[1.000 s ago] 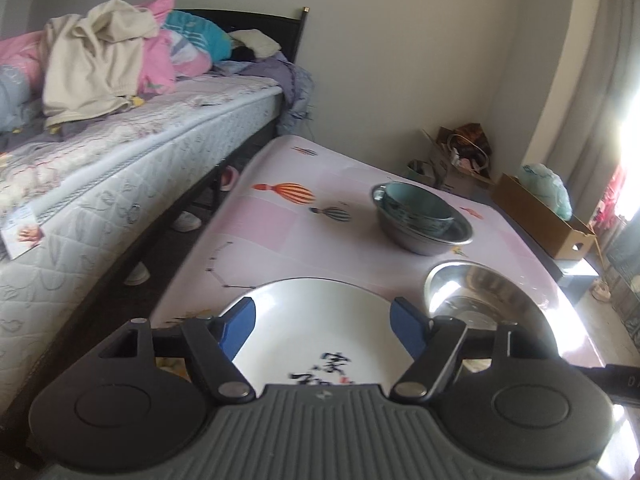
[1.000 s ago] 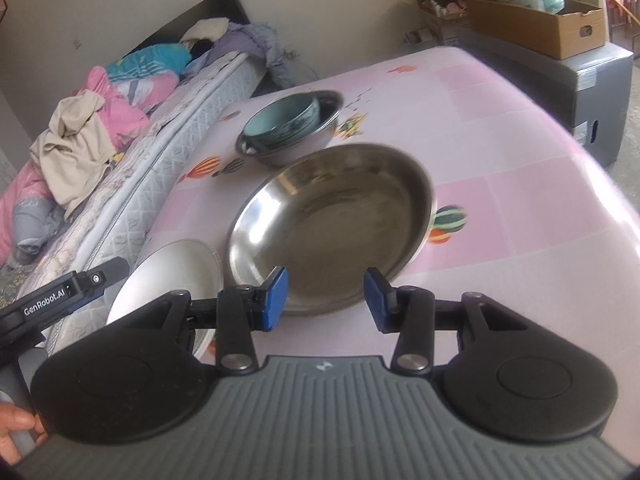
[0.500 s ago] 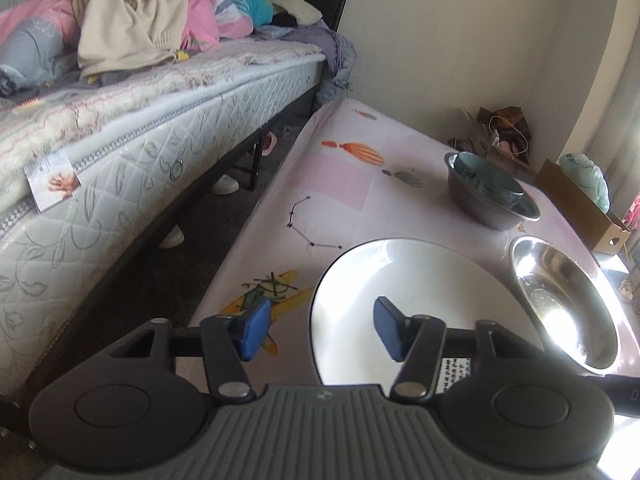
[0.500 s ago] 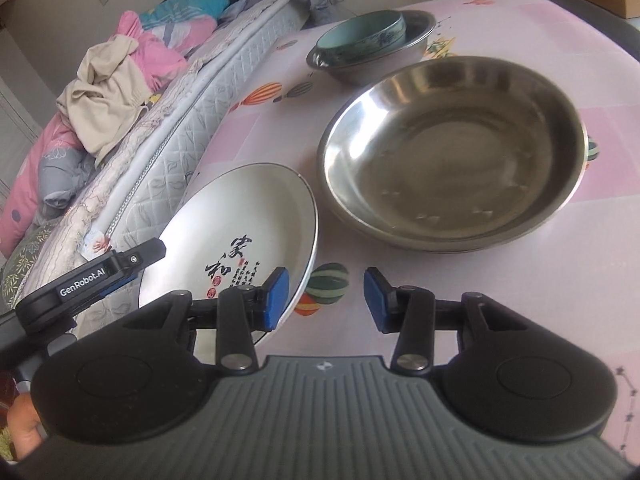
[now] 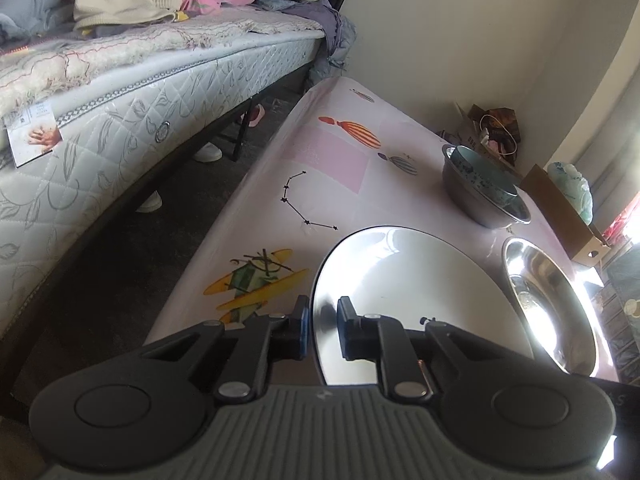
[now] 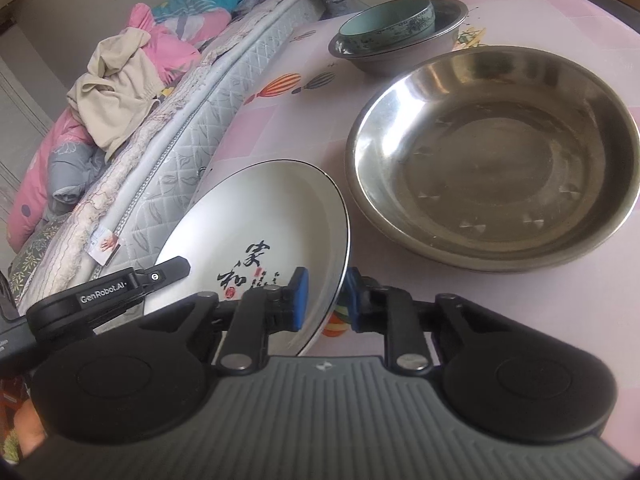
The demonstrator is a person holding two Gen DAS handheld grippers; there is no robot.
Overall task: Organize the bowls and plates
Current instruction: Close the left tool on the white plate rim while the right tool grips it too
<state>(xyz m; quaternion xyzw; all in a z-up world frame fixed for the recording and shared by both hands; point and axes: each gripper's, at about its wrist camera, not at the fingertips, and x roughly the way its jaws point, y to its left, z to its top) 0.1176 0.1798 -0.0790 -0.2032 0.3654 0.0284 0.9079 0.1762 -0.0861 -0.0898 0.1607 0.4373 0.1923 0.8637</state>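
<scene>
A white plate with black characters lies at the near left of the pink table. My left gripper is shut on its left rim. My right gripper holds the plate's right rim between its blue pads, jaws still closing, and that edge looks slightly raised. One finger of the left gripper shows at the plate's far side. To the right lies a large steel basin. Behind it a teal bowl sits inside a small steel bowl.
A bed piled with clothes runs along the table's left side, with a narrow floor gap and shoes between them. A cardboard box stands beyond the table's far right. A hand shows at the lower left.
Both grippers came down and forward to the white plate and closed on its opposite rims. The right one shifted left, from in front of the steel basin to the plate.
</scene>
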